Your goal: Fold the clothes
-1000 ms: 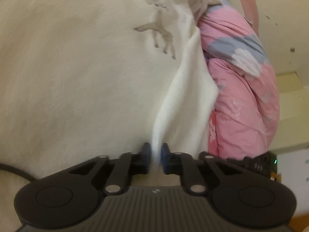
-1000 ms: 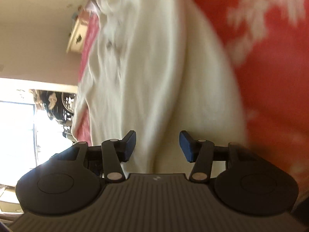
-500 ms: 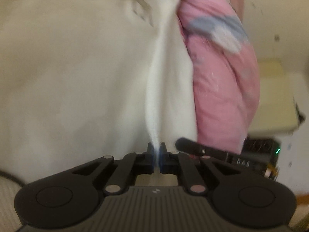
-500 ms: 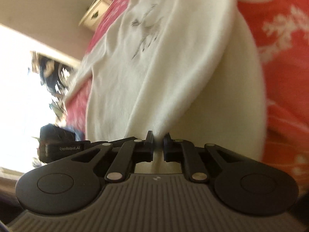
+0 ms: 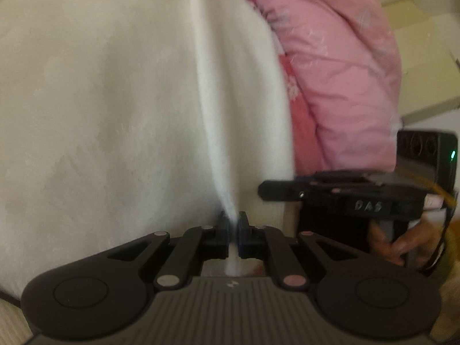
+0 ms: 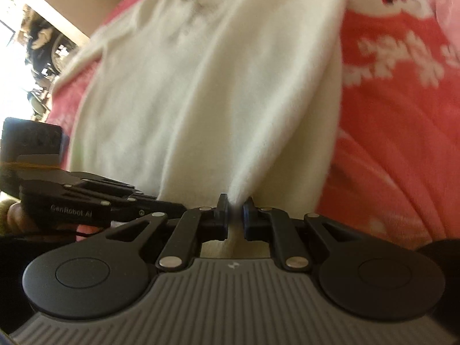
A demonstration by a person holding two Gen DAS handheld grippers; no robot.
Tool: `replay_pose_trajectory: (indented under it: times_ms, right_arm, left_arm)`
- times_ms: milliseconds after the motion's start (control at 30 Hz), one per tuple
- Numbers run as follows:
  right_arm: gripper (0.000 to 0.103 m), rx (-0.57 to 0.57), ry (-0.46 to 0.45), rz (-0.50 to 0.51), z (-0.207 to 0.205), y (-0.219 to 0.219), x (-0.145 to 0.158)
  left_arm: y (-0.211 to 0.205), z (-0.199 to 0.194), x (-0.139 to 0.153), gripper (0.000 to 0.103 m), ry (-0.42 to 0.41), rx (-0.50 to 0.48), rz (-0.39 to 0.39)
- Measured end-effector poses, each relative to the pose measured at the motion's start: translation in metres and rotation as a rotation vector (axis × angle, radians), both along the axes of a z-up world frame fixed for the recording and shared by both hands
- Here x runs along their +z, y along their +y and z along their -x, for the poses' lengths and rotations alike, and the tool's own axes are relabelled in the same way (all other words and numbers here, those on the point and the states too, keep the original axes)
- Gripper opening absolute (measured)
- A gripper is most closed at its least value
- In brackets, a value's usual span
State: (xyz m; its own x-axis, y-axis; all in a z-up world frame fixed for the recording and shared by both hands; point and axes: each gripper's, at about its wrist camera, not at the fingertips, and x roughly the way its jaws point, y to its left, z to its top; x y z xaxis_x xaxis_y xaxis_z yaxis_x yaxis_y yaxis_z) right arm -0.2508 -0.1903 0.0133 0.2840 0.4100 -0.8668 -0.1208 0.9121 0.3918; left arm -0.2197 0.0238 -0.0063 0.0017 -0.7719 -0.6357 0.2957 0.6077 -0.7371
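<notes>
Left wrist view: the cream-white knit garment with a grey stitched motif is being pinched at a raised ridge by the left gripper, jaws clenched on cloth, as they were a second ago. Right wrist view: the right gripper is now being seen clamped on a gathered point of the same garment; a second ago its jaws were wide apart over the cloth, half a second ago nearly closed. The right gripper is also being shown just beside the left one, closer than half a second ago, with a hand behind it.

Judgement: both corners of one edge are being held, so a lift-and-carry fold is likely being set up; how far along the folding is cannot be settled.

Location: the garment is being spread over a red floral bedspread, beside a pink padded quilt, with its near edge being lifted.

Limits: both views are being blurred by motion. The motif is being cut off at the frame top in the left view. Sleeves, collar and hem cannot be told apart. How much cloth sits between each pair of jaws is being hidden by the pads.
</notes>
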Motion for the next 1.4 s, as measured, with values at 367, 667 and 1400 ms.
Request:
replay_pose_trajectory:
  times_ms: [367, 667, 1400]
  right_arm:
    - [0.045, -0.233, -0.087, -0.145, -0.045, -0.070, 0.035]
    - [0.045, -0.503, -0.151, -0.234, -0.126, -0.108, -0.002]
    - [0.019, -0.240, -0.432, -0.121, -0.145, -0.065, 0.009]
  left_arm:
    - [0.009, -0.107, 0.051, 0.042, -0.129, 0.102, -0.062]
    - [-0.084, -0.275, 0.048, 0.047, -0.268, 0.275, -0.195]
    - [-0.061, -0.268, 0.067, 0.042, -0.427, 0.408, -0.105]
